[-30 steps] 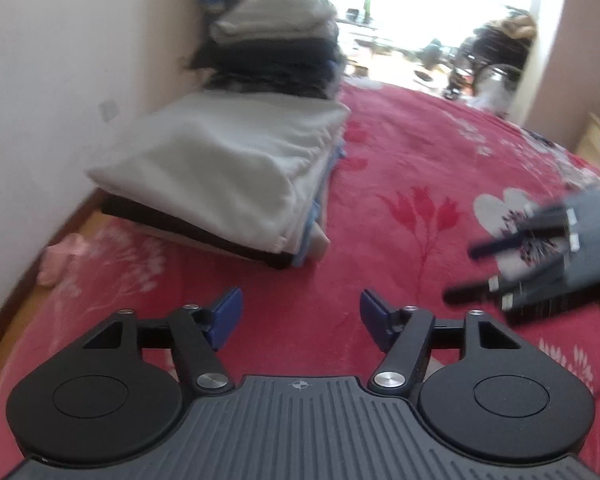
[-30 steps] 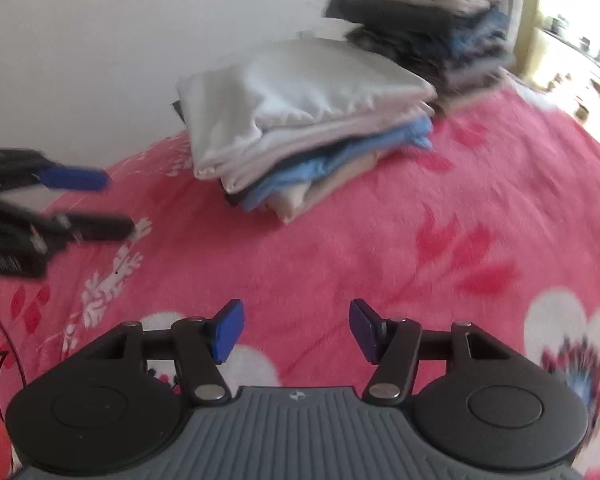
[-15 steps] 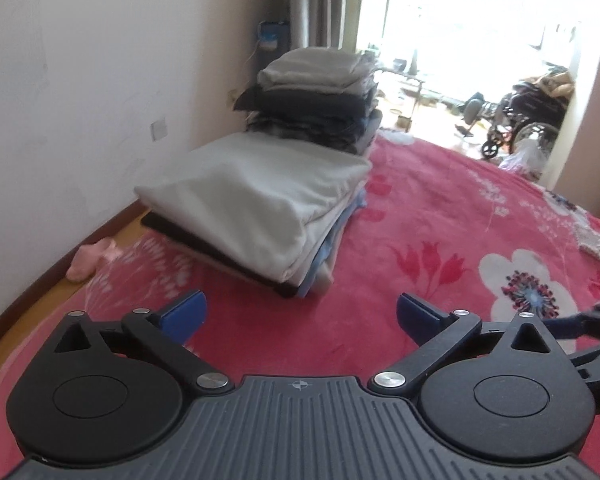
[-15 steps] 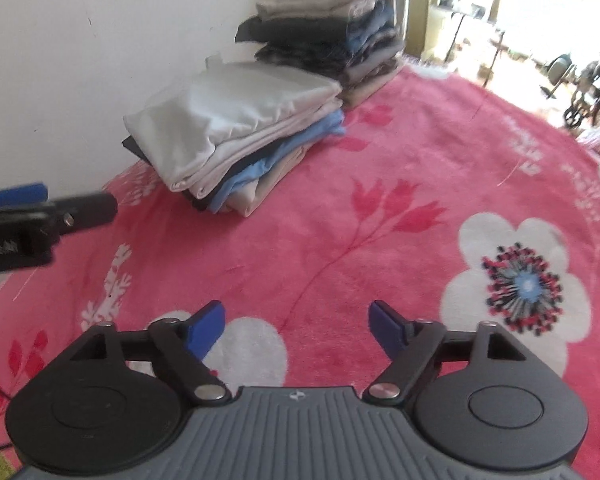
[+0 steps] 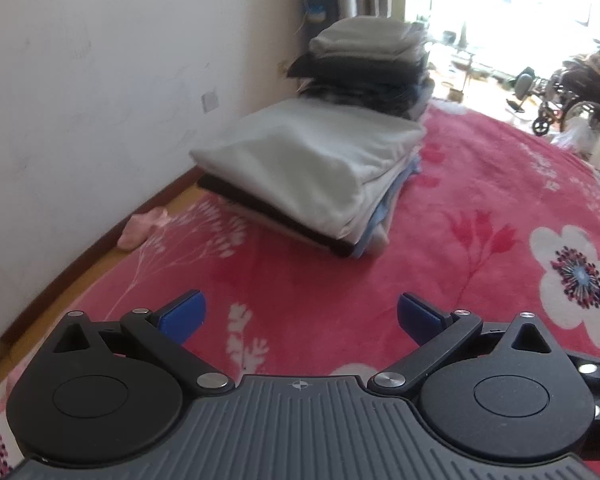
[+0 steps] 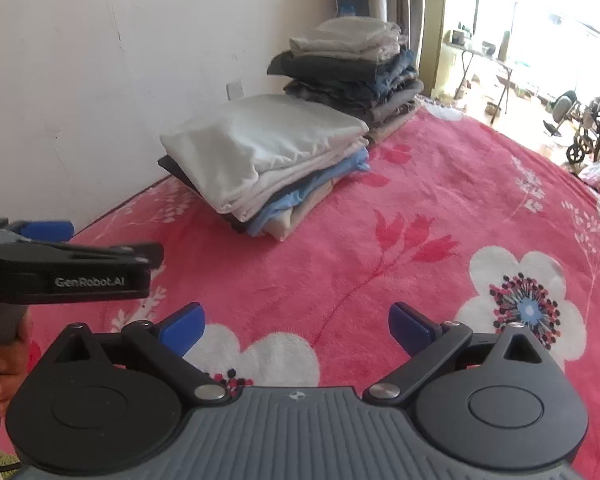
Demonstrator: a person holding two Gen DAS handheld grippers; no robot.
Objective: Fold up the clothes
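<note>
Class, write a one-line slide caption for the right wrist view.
Right tool, jaws opening and empty, above the pink floral blanket, facing two stacks of folded clothes by the wall.

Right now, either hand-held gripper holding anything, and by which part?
Nothing held. Left hand-held gripper open and empty; right hand-held gripper opening, nothing between its jaws.

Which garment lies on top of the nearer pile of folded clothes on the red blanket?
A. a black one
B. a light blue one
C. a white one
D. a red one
C: the top of the nearer pile is a white folded garment, with the light blue and dark ones beneath it.
</note>
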